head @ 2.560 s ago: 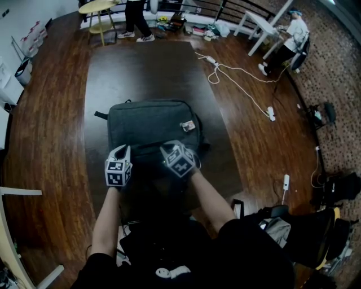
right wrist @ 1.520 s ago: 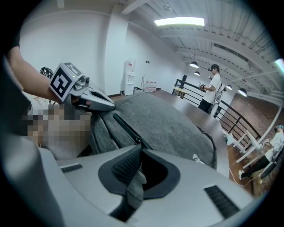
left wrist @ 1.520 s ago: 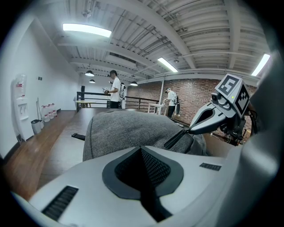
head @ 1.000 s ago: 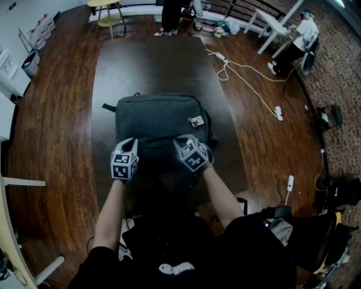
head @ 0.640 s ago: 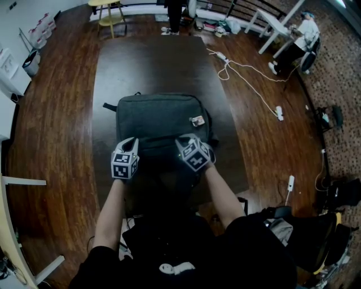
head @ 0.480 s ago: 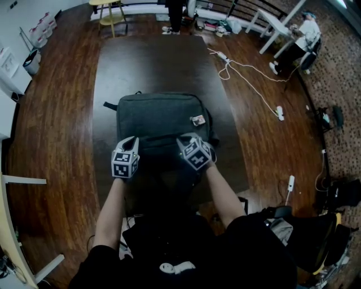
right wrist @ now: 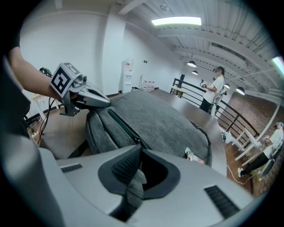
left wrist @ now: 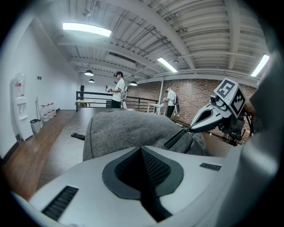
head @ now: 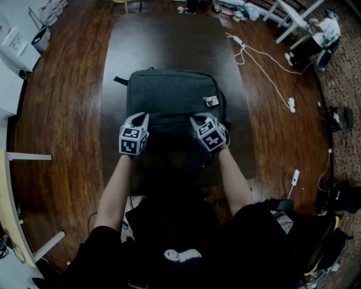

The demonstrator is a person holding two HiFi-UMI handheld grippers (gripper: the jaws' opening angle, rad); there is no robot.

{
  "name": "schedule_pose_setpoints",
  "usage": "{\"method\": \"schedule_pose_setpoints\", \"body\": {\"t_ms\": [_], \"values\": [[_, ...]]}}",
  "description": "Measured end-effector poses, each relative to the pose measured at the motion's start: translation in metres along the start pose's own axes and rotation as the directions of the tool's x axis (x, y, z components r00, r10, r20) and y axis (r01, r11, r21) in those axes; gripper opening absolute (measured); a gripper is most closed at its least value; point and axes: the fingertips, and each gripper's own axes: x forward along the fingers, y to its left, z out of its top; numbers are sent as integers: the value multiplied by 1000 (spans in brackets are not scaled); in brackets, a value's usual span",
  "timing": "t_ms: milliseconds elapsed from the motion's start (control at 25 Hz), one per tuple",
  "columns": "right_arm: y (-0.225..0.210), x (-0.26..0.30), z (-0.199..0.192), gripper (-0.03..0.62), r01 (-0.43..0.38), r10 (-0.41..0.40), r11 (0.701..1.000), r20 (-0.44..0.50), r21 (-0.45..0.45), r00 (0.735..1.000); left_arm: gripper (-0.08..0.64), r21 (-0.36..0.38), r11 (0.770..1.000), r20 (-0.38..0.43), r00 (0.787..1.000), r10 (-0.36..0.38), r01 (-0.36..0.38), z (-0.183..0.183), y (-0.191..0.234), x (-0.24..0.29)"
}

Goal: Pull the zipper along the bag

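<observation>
head view: grey bag (head: 172, 93) on table (head: 169, 39)

Open loft workspace, of the lab or studio sort. Wooden floor (head: 62, 113) lay all round the long dark counter (head: 169, 39). Ahead of the left tool (head: 141, 117) were a black railing (left wrist: 95, 95), with a brick wall (left wrist: 195, 95) to its right. Bare ceiling beams (left wrist: 177, 31) and strip lights (left wrist: 86, 29) ran overhead. A person (left wrist: 118, 91) stood by the railing. On the floor right of the right tool (head: 198, 119), a white cable (head: 265, 62) ran to a power strip (head: 291, 104). Farther off, another person (head: 324, 34) was at a white table (head: 287, 11). A bin (head: 40, 39) stood far left, by the white wall.
</observation>
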Motion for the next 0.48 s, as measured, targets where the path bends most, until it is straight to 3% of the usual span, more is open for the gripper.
{"method": "schedule_pose_setpoints", "body": {"t_ms": [480], "values": [[-9,-1,-7,23,-13,13,1000,0,26,1000,0,-2,1000,-2,1000,-2,2,0,0,0]]}}
